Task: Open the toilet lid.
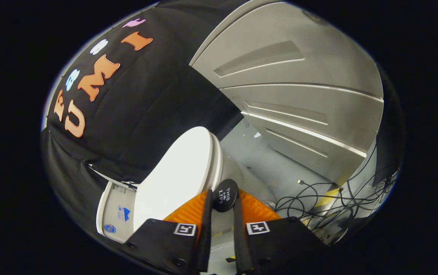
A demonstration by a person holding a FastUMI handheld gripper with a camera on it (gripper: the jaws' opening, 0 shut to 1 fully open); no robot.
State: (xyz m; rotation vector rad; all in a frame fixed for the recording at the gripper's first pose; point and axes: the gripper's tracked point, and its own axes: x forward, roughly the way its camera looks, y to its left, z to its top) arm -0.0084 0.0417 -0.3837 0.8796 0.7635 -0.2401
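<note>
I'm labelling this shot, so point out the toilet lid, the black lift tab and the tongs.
toilet lid (pixel 179 172): gripper view, broad white top face.
black lift tab (pixel 225 195): gripper view, middle of the oval tab.
tongs (pixel 224 198): gripper view, midway between the tips, pinching the tab.

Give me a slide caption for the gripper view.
Fingers pinch the black lift tab on the white toilet lid, raised beside the tank.

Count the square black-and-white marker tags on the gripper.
2: one marker tag behind the left finger, one marker tag behind the right finger. The gripper clamps the lid's black lift handle.
</note>
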